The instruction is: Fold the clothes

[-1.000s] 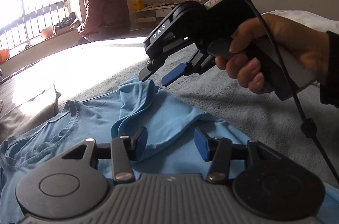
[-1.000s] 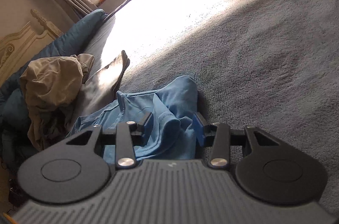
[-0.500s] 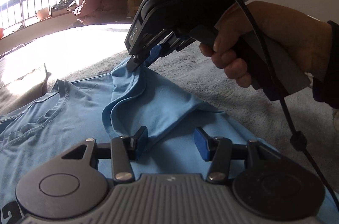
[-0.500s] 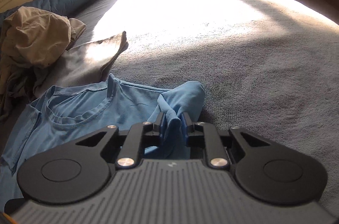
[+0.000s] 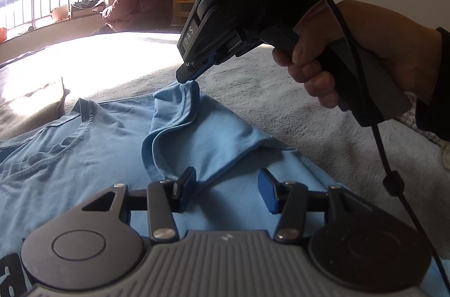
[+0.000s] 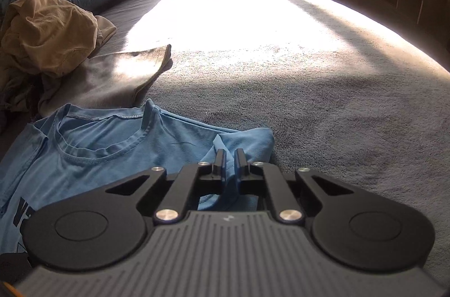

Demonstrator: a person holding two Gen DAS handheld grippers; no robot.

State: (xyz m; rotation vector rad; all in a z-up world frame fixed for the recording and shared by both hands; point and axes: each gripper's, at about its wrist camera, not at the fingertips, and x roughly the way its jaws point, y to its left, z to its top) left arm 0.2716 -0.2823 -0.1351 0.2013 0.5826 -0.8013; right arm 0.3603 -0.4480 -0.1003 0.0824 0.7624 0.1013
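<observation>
Cotton, soft and light blue: the shirt (image 5: 92,156) fills the lower left of the left wrist view, lying on a grey, nubbly blanket (image 5: 281,105). Its ribbed collar curves at centre left, and black print is cut off at the lower left edge. One sleeve is drawn up into a creased peak at frame centre, where the right gripper (image 5: 188,72), black and angular with blue pads, pinches the stitched hem. A hand (image 5: 365,55) wraps its grip at the right, with a black cable hanging down. The left gripper (image 5: 226,186) sits at the bottom, its blue-padded fingers (image 5: 265,191) standing apart with only flat shirt lying under the gap, nothing clamped. A person in a dark red hooded top sits at upper left beside a railed, overexposed window.

From the right wrist view, the right gripper (image 6: 230,160) at bottom centre has its narrow black fingers pressed together on a fold of sleeve, which bunches between them and drops behind the body. The shirt (image 6: 98,145) spreads across the lower left, its collar open; dark lettering at the left edge is too cropped to read. Above it lies a flat grey cloth (image 6: 112,80), and a crumpled tan garment (image 6: 47,35) heaps at the left. Sun bleaches the blanket (image 6: 323,100) in the upper middle, hiding its texture.
</observation>
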